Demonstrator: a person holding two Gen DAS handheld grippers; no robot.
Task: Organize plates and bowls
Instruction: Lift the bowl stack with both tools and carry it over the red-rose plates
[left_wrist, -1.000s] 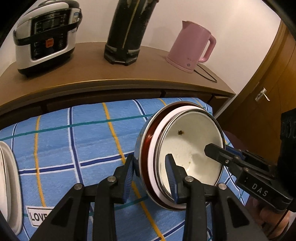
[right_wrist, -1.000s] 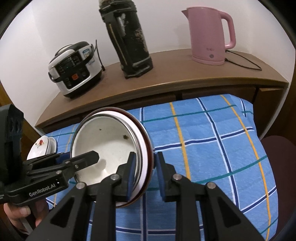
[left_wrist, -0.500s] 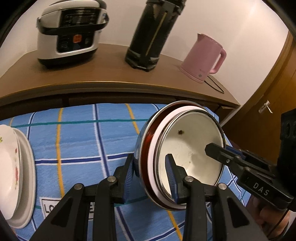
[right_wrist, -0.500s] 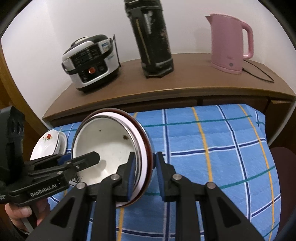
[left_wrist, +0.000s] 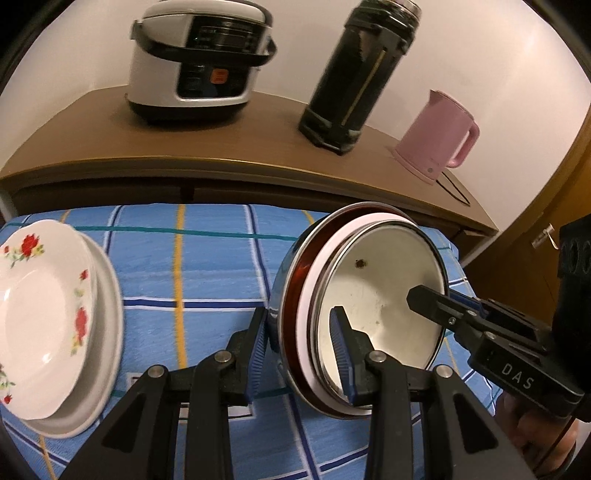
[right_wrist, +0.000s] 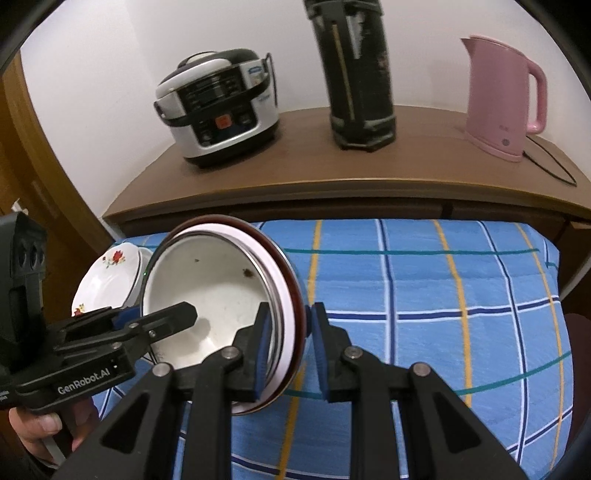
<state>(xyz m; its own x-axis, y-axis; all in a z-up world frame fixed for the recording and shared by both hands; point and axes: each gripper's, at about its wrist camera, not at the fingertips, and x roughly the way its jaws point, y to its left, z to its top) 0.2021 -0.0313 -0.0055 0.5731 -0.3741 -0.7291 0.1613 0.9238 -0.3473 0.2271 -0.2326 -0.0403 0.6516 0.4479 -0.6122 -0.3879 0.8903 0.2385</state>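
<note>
two grippers clamp one nested bowl stack (left_wrist: 373, 310), tilted on edge in the air over the blue checked tablecloth (left_wrist: 207, 273). left gripper (left_wrist: 299, 350) pinches the near rim, one pad outside, one inside the white enamel. right gripper (right_wrist: 286, 343) bites the opposite rim the same way. a rose-print plate (left_wrist: 40, 314) lies on a plain white plate (left_wrist: 107, 332) at the cloth's left edge. rice cooker (left_wrist: 201, 59), black flask (left_wrist: 354, 74) and pink kettle (left_wrist: 436, 136) stand on the wooden sideboard (left_wrist: 110, 144).

Glossy white enamel bowl (left_wrist: 373, 295) with shiny metal rim, perhaps steel; matt checked cloth (left_wrist: 207, 273); smooth wooden worktop (right_wrist: 332, 173).
</note>
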